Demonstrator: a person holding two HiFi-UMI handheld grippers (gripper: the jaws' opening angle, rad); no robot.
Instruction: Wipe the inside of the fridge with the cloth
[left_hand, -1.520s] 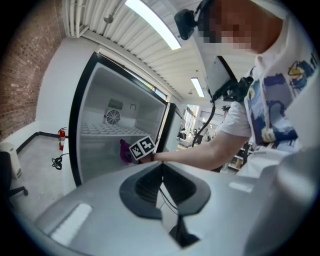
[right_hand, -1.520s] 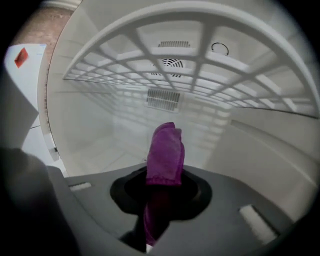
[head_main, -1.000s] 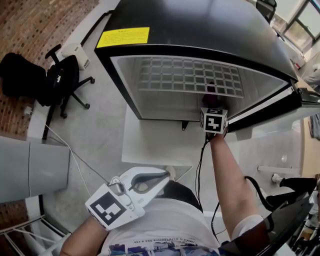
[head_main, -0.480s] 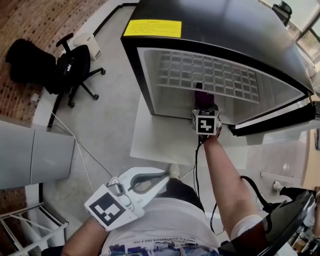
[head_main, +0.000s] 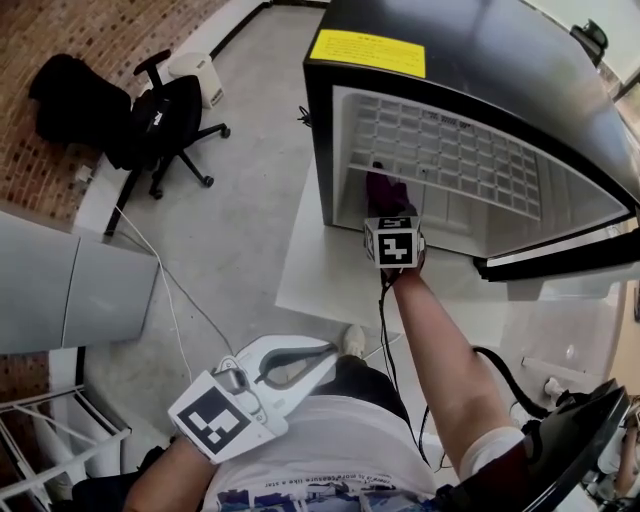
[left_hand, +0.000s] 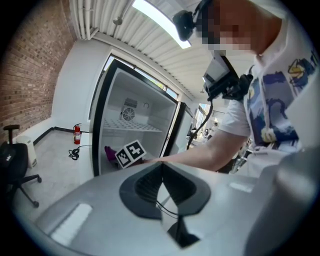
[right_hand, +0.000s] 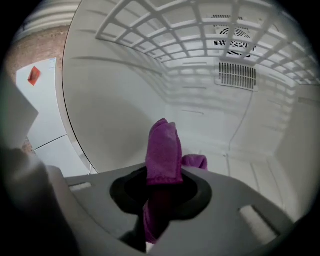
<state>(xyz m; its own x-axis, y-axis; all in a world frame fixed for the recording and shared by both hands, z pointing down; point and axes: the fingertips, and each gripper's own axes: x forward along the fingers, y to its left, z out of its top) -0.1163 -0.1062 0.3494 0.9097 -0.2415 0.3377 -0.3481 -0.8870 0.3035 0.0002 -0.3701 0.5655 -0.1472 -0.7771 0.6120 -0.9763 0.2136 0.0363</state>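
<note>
Two grippers, one in use. Right gripper (head_main: 387, 212) reaches into the open fridge (head_main: 470, 70), its jaws clamped on the purple cloth (right_hand: 162, 150). A fold stands ahead of them near the left wall, probably to present fabric for wiping. Left gripper (left_hand: 161, 175) sits near the torso, jaws together and empty, likely kept clear.

My right gripper (right_hand: 161, 192), matt grey plastic, pinches a purple cloth (right_hand: 162, 145), soft and nappy. Ahead of it I see the fridge (right_hand: 115, 110) liner as smooth satin-white plastic; above it, a white moulded grid shelf (right_hand: 165, 30). The fridge's outer shell is glossy black.
</note>
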